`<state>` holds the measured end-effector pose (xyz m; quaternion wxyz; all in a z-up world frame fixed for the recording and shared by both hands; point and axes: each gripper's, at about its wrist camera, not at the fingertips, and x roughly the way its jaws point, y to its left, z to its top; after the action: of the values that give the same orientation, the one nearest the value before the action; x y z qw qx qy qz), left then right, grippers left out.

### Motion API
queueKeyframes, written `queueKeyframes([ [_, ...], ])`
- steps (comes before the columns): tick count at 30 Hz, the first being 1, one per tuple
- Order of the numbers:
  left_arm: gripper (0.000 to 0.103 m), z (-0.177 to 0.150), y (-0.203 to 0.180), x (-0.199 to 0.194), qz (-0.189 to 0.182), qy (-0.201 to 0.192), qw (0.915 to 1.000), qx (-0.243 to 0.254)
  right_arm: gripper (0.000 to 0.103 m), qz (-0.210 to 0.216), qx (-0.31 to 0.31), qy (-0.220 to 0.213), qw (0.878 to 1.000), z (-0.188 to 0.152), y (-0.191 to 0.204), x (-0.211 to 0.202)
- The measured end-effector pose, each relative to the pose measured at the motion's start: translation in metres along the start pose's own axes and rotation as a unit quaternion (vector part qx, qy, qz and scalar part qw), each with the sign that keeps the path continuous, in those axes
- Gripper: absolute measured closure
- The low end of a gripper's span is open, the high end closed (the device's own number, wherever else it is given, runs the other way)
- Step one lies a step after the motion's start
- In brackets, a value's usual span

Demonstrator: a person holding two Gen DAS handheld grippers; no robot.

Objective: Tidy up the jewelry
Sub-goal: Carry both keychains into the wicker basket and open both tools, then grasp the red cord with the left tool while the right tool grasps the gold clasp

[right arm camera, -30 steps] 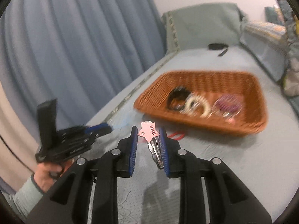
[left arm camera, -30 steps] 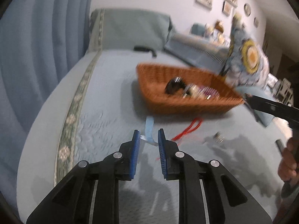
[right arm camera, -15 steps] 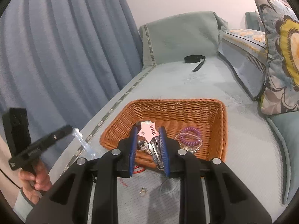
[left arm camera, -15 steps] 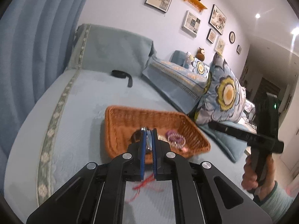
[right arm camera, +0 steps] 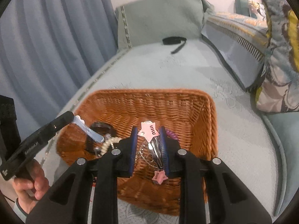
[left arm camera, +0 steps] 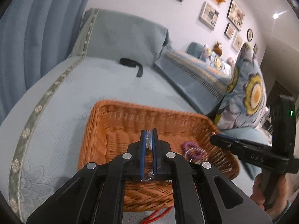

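The left gripper (left arm camera: 149, 133) is now closed on a pale blue hair clip (right arm camera: 89, 130); a second ago its jaws stood spread around that clip where it lay flat on the bed cover (left arm camera: 61, 112). In the right wrist view the clip is seen sticking out past the left jaws, tilted down over the near left corner of the wicker basket (right arm camera: 209, 130). A black hair tie (right arm camera: 101, 127) and a cream beaded bracelet (right arm camera: 109, 142) lie just beneath its tip. A red cord (left arm camera: 158, 214) is left on the cover below the jaws, outside the basket's near wall.

The right gripper (right arm camera: 149, 138) is pinching a silver hair clip with pink stars (right arm camera: 149, 129), as it was a second ago; one star shows above the pads and another hangs below them. A purple coil tie (right arm camera: 172, 133) is glimpsed just to the right of the jaws, on the basket floor.

Both grippers have been carried from the open cover to above the basket. Both clips are judged ready for release into it. The red cord is judged still to be gathered.
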<state>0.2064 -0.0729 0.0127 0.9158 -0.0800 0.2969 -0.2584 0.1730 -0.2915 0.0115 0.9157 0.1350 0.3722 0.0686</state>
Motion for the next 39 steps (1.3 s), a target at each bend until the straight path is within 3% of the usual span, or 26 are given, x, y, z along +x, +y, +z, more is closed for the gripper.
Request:
queueKeyframes([
  [6, 0.097, -0.004, 0.005, 0.000, 0.006, 0.009, 0.9999, 0.008, 0.082, -0.012, 0.015, 0.019, 1.000, -0.011, -0.005, 0.016],
  [7, 0.092, -0.005, 0.005, 0.000, 0.008, 0.012, 0.9998, 0.010, 0.081, -0.014, 0.018, 0.023, 0.999, -0.012, -0.006, 0.018],
  [9, 0.070, -0.007, 0.005, -0.003, 0.011, 0.014, 0.9997, 0.017, 0.079, -0.008, 0.027, 0.023, 0.999, -0.011, -0.008, 0.017],
  [10, 0.065, -0.009, 0.004, -0.007, 0.014, 0.009, 0.9997, 0.020, 0.071, -0.003, 0.032, 0.019, 0.999, -0.011, -0.009, 0.013],
  [11, 0.065, -0.010, 0.002, -0.012, 0.016, 0.005, 0.9995, 0.026, 0.057, -0.003, 0.035, 0.013, 0.999, -0.012, -0.009, 0.007],
  [13, 0.064, -0.011, 0.000, -0.024, 0.015, 0.002, 0.9993, 0.035, 0.051, 0.001, 0.034, -0.007, 0.999, -0.014, -0.007, -0.010],
  [20, 0.064, -0.029, -0.008, -0.099, 0.009, -0.025, 0.9984, 0.049, 0.051, 0.031, 0.024, -0.041, 0.998, -0.043, 0.009, -0.070],
  [26, 0.062, -0.064, -0.008, -0.140, 0.013, -0.015, 0.9990, 0.039, 0.051, 0.033, 0.002, -0.044, 0.998, -0.083, 0.037, -0.097],
  [32, 0.060, -0.101, 0.005, -0.139, 0.019, 0.020, 0.9995, 0.016, 0.051, 0.027, -0.028, -0.019, 0.999, -0.116, 0.057, -0.084],
  [39, 0.060, -0.118, 0.018, -0.116, 0.025, 0.060, 0.9977, 0.017, 0.058, 0.001, -0.069, 0.027, 0.997, -0.139, 0.077, -0.045],
])
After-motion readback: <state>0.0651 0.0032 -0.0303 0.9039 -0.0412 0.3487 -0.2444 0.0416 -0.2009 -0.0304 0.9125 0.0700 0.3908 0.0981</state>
